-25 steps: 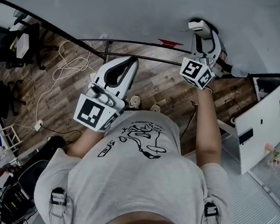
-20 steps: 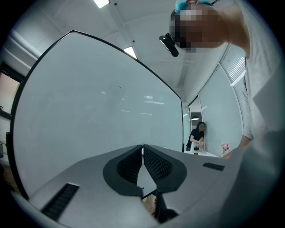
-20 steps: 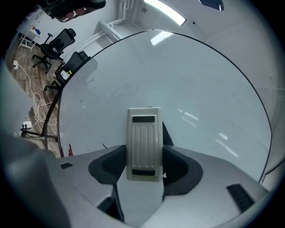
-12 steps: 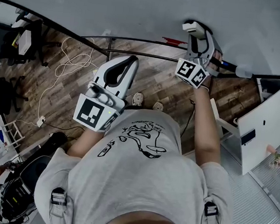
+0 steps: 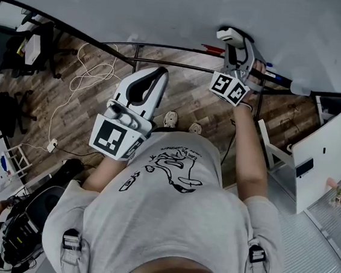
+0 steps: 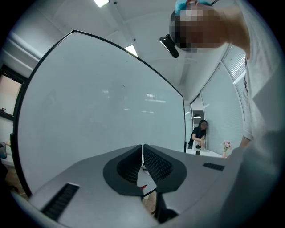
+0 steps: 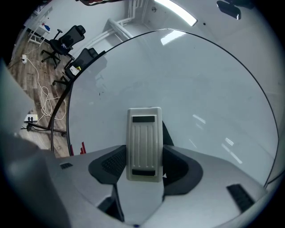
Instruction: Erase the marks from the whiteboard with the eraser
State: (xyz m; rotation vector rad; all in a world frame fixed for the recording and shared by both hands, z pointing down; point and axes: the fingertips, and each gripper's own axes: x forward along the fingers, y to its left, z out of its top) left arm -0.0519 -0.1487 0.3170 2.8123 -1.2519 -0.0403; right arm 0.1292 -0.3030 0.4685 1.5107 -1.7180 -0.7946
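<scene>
The whiteboard [image 5: 172, 9] fills the top of the head view and looks almost bare. My right gripper [image 5: 235, 47] is up against its lower edge, shut on the white ribbed eraser [image 5: 228, 32]. In the right gripper view the eraser [image 7: 144, 142] stands upright between the jaws, facing the whiteboard [image 7: 187, 75]. A tiny dark speck [image 7: 100, 93] shows on the board to the left. My left gripper [image 5: 155, 80] hangs back from the board over the floor, shut on nothing. The left gripper [image 6: 142, 153] has its jaws pressed together, facing the whiteboard [image 6: 98, 102].
The board's tray rail [image 5: 166, 64] holds a red marker [image 5: 210, 48] and a dark marker [image 5: 280, 80]. White cables [image 5: 86, 75] and office chairs [image 5: 22, 50] lie on the wooden floor at the left. A white cabinet [image 5: 329, 152] stands at the right. A person [image 6: 199, 135] stands in the background.
My right gripper has slid left along the board's lower edge with the eraser in it. The left gripper has stayed where it was.
</scene>
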